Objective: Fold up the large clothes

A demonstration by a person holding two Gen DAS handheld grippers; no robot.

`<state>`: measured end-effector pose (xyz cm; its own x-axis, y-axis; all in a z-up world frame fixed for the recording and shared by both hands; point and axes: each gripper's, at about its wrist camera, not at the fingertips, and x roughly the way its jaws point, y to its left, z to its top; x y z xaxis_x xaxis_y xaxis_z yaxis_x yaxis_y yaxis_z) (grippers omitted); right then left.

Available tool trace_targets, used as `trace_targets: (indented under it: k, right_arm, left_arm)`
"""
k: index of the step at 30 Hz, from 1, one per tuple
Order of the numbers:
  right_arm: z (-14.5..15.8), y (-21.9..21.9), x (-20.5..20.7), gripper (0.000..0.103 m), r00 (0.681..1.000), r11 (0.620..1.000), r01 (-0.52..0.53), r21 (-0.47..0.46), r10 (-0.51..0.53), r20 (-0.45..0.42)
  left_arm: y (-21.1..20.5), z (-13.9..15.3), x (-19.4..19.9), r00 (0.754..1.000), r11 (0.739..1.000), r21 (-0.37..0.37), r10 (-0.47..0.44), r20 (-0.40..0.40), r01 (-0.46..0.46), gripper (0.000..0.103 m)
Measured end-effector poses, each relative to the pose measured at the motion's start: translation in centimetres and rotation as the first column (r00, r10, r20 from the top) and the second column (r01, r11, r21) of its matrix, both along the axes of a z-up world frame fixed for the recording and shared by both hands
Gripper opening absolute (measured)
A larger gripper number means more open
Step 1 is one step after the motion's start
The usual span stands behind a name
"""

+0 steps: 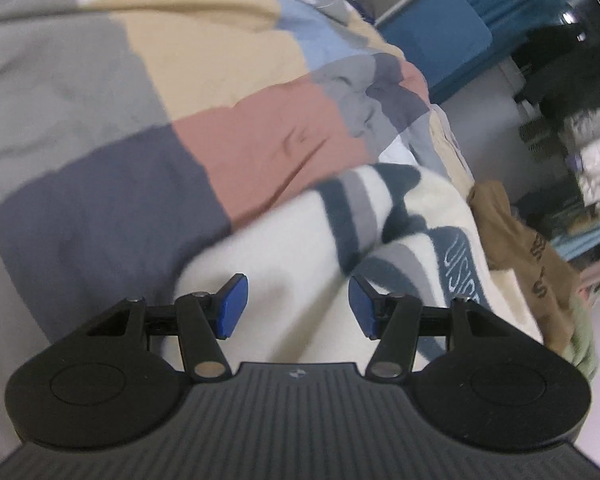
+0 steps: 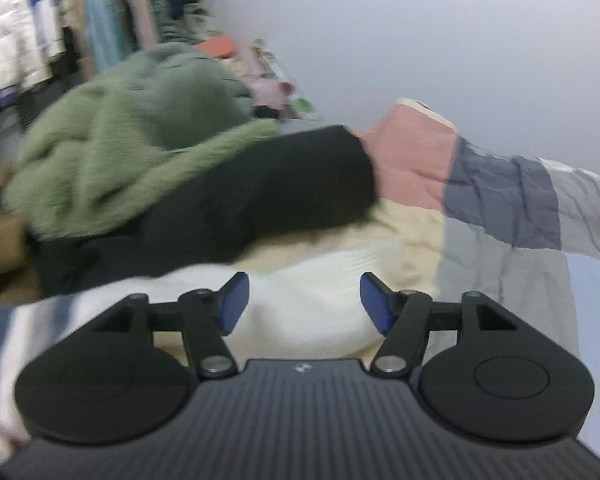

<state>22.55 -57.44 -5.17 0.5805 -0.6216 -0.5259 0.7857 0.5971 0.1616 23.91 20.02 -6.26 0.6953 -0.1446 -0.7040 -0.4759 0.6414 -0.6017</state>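
Note:
A cream sweater (image 1: 284,256) with dark teal and grey stripes lies on a patchwork quilt (image 1: 140,92). In the left wrist view my left gripper (image 1: 298,306) hangs open just above the cream cloth, its blue pads (image 1: 232,306) apart with nothing pinched. In the right wrist view my right gripper (image 2: 303,304) is also open over the sweater's (image 2: 307,304) white ribbed part, nothing between its pads (image 2: 234,304). A black garment (image 2: 260,196) and a fuzzy green garment (image 2: 132,132) lie piled beyond it.
A brown garment (image 1: 515,248) with printed letters lies at the quilt's right edge. A blue headboard or chair (image 1: 435,40) stands behind. Hanging clothes (image 2: 28,20) fill the far left of the right wrist view, and a plain white wall (image 2: 439,32) rises behind the bed.

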Motion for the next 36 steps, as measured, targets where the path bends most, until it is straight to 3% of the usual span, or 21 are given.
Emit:
trace_targets:
  k: [3, 5, 7, 10, 13, 17, 20, 21, 24, 26, 27, 28, 30, 32, 36]
  right_arm:
    - [1.7, 4.8, 0.5, 0.063, 0.981, 0.98, -0.194, -0.041, 0.193, -0.014]
    - [2.6, 7.9, 0.5, 0.063, 0.941, 0.941, -0.338, -0.022, 0.338, -0.014]
    - [3.0, 11.1, 0.2, 0.063, 0.874, 0.874, -0.485, 0.031, 0.485, -0.003]
    - [2.9, 16.7, -0.7, 0.063, 0.748, 0.745, -0.658, 0.114, 0.663, -0.017]
    - [2.1, 23.4, -1.9, 0.062, 0.548, 0.552, -0.816, 0.173, 0.833, -0.074]
    - [0.9, 31.7, -4.2, 0.062, 0.23, 0.259, -0.934, 0.247, 0.963, -0.139]
    - [-0.3, 36.2, -5.2, 0.062, 0.059, 0.117, -0.952, 0.284, 0.978, -0.202]
    - [-0.7, 37.4, -5.5, 0.061, 0.025, 0.093, -0.957, 0.274, 0.971, -0.24]
    - [-2.5, 40.2, -6.0, 0.058, -0.062, 0.041, -0.956, 0.29, 0.939, -0.339]
    - [-3.2, 41.5, -6.6, 0.057, -0.09, 0.018, -0.966, 0.257, 0.911, -0.402]
    - [-3.3, 41.8, -7.0, 0.05, -0.099, 0.006, -0.972, 0.233, 0.895, -0.434]
    - [-3.4, 42.0, -7.1, 0.043, -0.085, 0.02, -0.975, 0.219, 0.883, -0.461]
    - [-2.9, 41.7, -7.5, 0.012, -0.059, 0.048, -0.977, 0.21, 0.877, -0.477]
    - [-1.4, 41.1, -8.5, 0.01, -0.067, 0.029, -0.982, 0.186, 0.869, -0.491]
    - [2.2, 39.2, -11.0, 0.008, -0.121, -0.05, -0.988, 0.143, 0.829, -0.546]
  left_arm:
    - [-0.8, 0.1, -0.6, 1.0, 1.0, 0.004, -0.018, 0.012, 0.018, 0.062]
    - [-1.7, 0.3, -1.3, 0.999, 0.999, 0.011, -0.041, 0.02, 0.041, 0.062]
    - [-3.1, 0.6, -1.8, 0.997, 0.997, 0.01, -0.073, 0.036, 0.073, 0.062]
    - [-5.5, 0.9, -2.5, 0.991, 0.991, 0.048, -0.128, 0.046, 0.126, 0.062]
    - [-7.7, 1.2, -3.2, 0.985, 0.978, 0.125, -0.172, 0.032, 0.167, 0.062]
    - [-9.0, 1.4, -4.0, 0.978, 0.965, 0.171, -0.207, 0.031, 0.199, 0.062]
    - [-8.9, 1.1, -4.2, 0.98, 0.964, 0.186, -0.2, 0.027, 0.191, 0.062]
    - [-8.7, 0.9, -4.0, 0.98, 0.965, 0.182, -0.198, 0.024, 0.191, 0.062]
    - [-8.2, 0.2, -3.3, 0.981, 0.97, 0.149, -0.195, 0.018, 0.19, 0.062]
    - [-7.9, 0.1, -3.0, 0.981, 0.973, 0.139, -0.192, 0.026, 0.187, 0.062]
    - [-7.8, 0.1, -3.1, 0.981, 0.973, 0.135, -0.191, 0.031, 0.185, 0.062]
    - [-7.7, 0.2, -3.0, 0.981, 0.974, 0.13, -0.192, 0.035, 0.186, 0.062]
    - [-7.6, 0.2, -3.1, 0.98, 0.975, 0.122, -0.193, 0.04, 0.187, 0.062]
    - [-7.5, 0.3, -3.1, 0.98, 0.974, 0.122, -0.196, 0.041, 0.19, 0.062]
    - [-7.7, 0.7, -3.2, 0.976, 0.971, 0.126, -0.212, 0.047, 0.205, 0.062]
